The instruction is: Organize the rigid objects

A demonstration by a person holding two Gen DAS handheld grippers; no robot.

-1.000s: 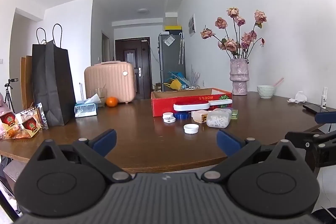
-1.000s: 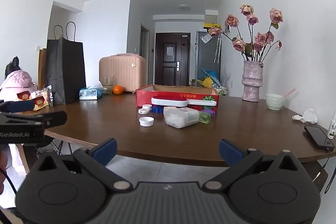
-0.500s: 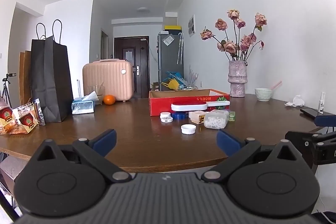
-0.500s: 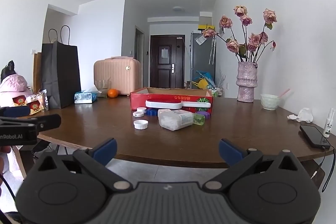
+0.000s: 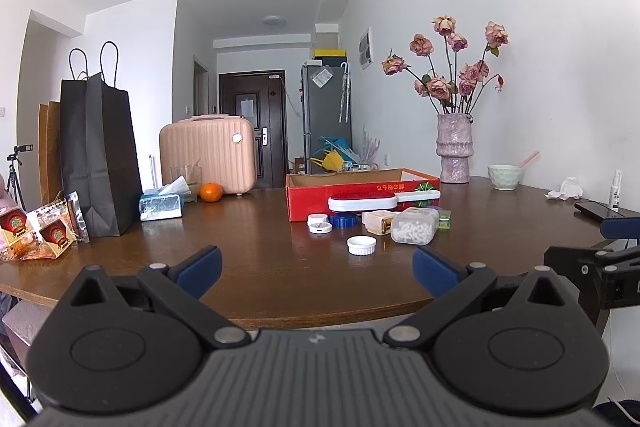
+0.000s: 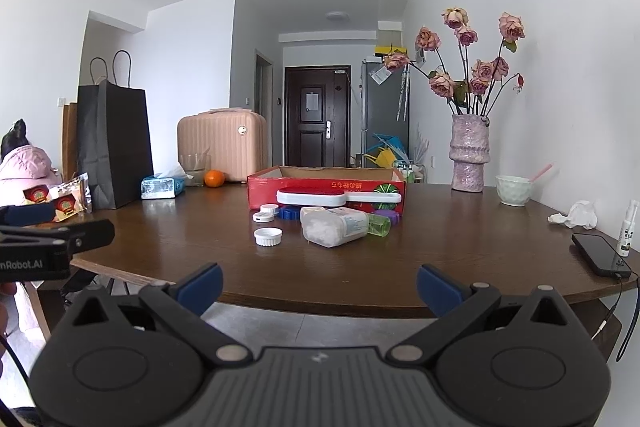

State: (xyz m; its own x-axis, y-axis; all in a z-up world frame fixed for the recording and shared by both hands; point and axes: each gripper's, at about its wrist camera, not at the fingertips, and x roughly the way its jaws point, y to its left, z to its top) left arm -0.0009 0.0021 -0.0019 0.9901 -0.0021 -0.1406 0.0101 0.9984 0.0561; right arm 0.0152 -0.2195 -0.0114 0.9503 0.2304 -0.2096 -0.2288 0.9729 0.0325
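Left gripper (image 5: 316, 267) fingers spread wide, nothing between the blue pads, touching nothing; hovers at the near edge of the table (image 5: 260, 267). Right gripper (image 6: 320, 285) same: fingers wide apart, empty, held off the near table edge, floor visible below. Each gripper shows at the side of the other's view, well apart.

Task items clustered mid-table, well ahead of both grippers. Red cardboard box (image 5: 362, 193) open on top. Touching its front wall: white-and-red flat brush-like item (image 5: 382, 202), resting across the items under it. Below that: blue round lid (image 5: 344, 220), two small white round pieces (image 5: 319, 223) stacked or overlapping, cannot tell which. White ribbed cap (image 5: 361, 245) alone, nearest the grippers. Clear plastic container (image 5: 414, 230) with white pellets lies on its side, a small beige box (image 5: 378, 222) just beside it on the left, green translucent piece (image 6: 378, 225) at its other end. Purple ridged lid (image 6: 388, 215) behind, against the box.
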